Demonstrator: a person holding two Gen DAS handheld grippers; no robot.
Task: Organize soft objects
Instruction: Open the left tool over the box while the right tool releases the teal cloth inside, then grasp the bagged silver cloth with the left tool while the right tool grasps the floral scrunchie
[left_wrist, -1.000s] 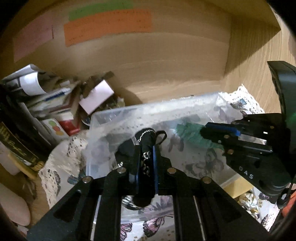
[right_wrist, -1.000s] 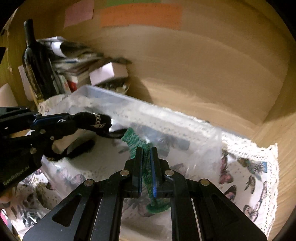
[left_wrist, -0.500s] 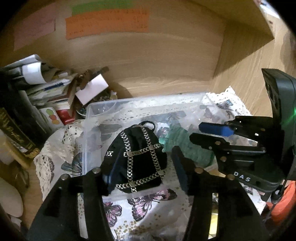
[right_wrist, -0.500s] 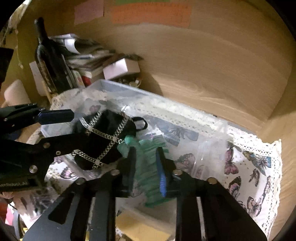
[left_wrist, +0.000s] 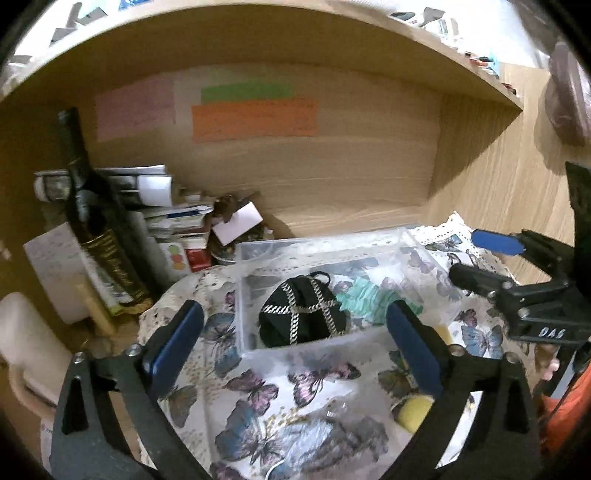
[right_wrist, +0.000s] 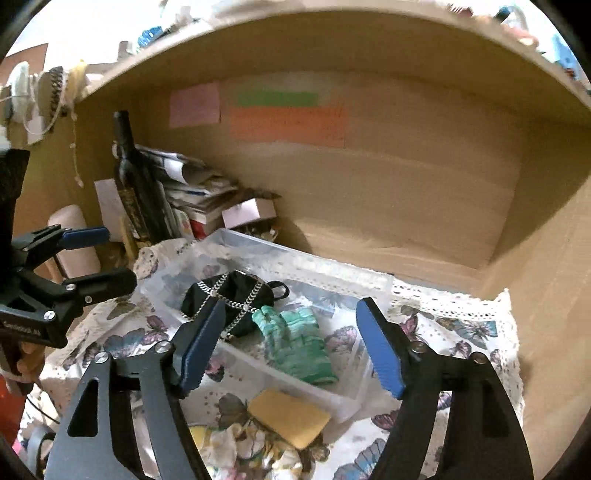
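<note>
Nearest the right wrist camera, the right hand-held gripper (right_wrist: 288, 347) stands with its blue-padded fingers spread wide and nothing between them; the left hand-held gripper (left_wrist: 295, 347) is spread the same way and empty. Just beyond them, on the butterfly-print cloth with a lace edge (right_wrist: 461, 332) that covers the bench, a flat yellow sponge (right_wrist: 290, 417) lies outside the clear rectangular plastic bin (right_wrist: 351, 400), just beside its near wall. A small round yellow object (left_wrist: 413, 410) sits on the cloth near the left gripper's right finger; what it is I cannot tell. Inside the bin the black fabric pouch crossed with silver chains (left_wrist: 303, 314) and the crumpled green knitted glove (right_wrist: 295, 343) lie touching, side by side. Farther back, a dark wine bottle (left_wrist: 96, 229) leans by a stack of papers and boxes (left_wrist: 166, 221) against the wooden back wall.

Both deposits look finished, so the step in hand seems to be the release. The next move probably calls for reaching for the sponge, closing gently on its edges, and lifting it over the wall.
</note>
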